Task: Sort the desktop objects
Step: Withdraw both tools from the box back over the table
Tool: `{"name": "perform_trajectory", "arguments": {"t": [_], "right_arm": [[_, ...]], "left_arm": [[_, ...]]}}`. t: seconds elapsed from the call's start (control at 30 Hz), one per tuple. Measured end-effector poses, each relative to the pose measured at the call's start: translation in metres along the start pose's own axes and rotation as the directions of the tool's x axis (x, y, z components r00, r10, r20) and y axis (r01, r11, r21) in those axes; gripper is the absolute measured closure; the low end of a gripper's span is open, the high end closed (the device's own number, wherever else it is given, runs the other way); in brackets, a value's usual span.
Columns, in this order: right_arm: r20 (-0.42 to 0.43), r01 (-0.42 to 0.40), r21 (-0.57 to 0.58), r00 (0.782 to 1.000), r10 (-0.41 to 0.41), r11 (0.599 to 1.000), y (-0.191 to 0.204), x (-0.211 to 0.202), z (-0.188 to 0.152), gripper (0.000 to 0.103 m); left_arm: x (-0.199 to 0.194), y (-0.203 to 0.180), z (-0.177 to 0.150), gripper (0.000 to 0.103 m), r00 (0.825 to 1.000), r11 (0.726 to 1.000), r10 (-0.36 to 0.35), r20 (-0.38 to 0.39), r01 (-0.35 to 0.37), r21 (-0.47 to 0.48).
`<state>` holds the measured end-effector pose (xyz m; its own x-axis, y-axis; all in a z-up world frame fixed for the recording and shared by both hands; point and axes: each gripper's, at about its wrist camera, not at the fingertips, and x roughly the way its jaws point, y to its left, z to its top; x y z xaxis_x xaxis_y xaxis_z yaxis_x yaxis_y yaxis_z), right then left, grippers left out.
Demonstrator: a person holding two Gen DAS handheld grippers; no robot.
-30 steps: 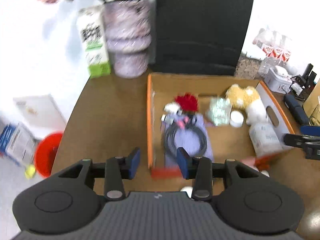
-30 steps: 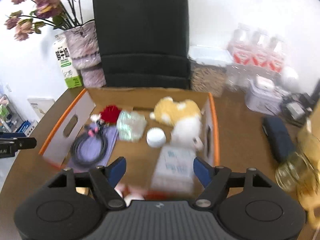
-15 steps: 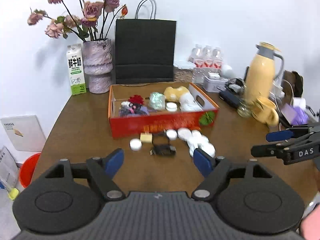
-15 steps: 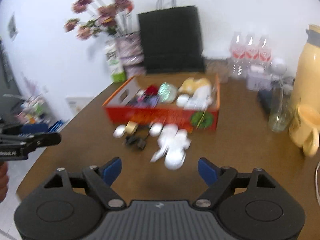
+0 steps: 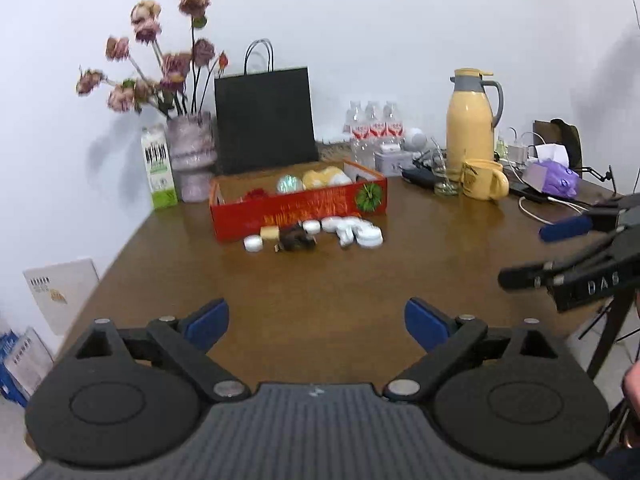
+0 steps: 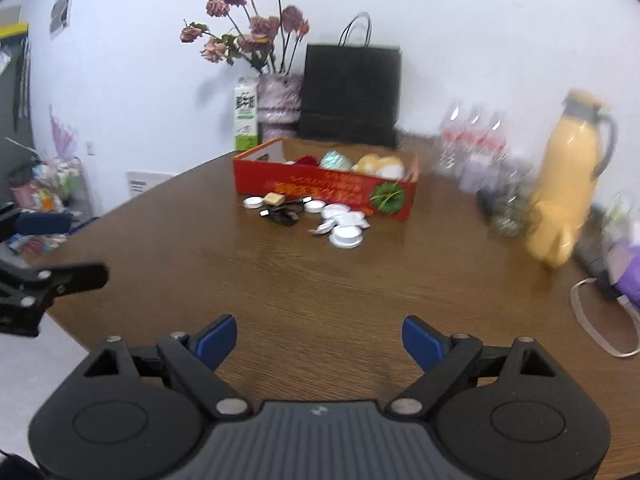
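The red cardboard box (image 5: 298, 204) at the table's (image 5: 320, 280) far side already holds several items; small white round lids (image 5: 352, 231) lie before it, unsorted. Both tools, left (image 5: 316, 322) and right (image 6: 318, 338), have just been opening wide, nothing between them.

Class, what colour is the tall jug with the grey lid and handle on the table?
Pale yellow jug, clearest in the left wrist view.

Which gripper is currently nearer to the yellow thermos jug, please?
Right. The right gripper is off the table's right side, the side where the yellow thermos jug stands; the left gripper is at the near edge, further left. Both are open, empty and well short of it.
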<state>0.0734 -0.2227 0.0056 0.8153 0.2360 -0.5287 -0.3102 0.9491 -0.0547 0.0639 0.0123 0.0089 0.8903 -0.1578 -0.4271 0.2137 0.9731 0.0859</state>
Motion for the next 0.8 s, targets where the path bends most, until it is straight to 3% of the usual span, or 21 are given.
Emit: {"name": "perform_trajectory", "arguments": {"t": [0.13, 0.23, 0.33, 0.43, 0.8], "right_arm": [[0.021, -0.028, 0.065, 0.999, 0.027, 0.998, 0.002, -0.009, -0.017, 0.012], [0.029, -0.059, 0.104, 0.998, 0.056, 0.993, 0.007, -0.009, -0.026, 0.012], [-0.002, -0.040, 0.042, 0.999, 0.040, 0.998, 0.020, 0.000, -0.036, 0.012], [-0.021, -0.033, -0.008, 0.999, 0.033, 0.999, 0.030, 0.004, -0.042, 0.012], [-0.030, -0.069, 0.055, 0.997, 0.071, 0.996, 0.028, 0.010, -0.045, 0.012]], "left_arm": [[-0.002, 0.002, -0.017, 0.006, 0.999, 0.994, -0.015, -0.036, 0.011, -0.106], [0.002, -0.005, -0.029, 0.006, 0.996, 0.994, 0.066, -0.061, -0.071, -0.086], [0.002, -0.009, -0.039, 0.006, 0.991, 0.988, 0.113, -0.070, -0.119, -0.095], [0.002, -0.011, -0.042, 0.006, 0.992, 0.988, 0.099, -0.075, -0.107, -0.112], [0.009, -0.018, -0.044, 0.006, 0.989, 0.989, 0.117, -0.089, -0.124, -0.076]]}}
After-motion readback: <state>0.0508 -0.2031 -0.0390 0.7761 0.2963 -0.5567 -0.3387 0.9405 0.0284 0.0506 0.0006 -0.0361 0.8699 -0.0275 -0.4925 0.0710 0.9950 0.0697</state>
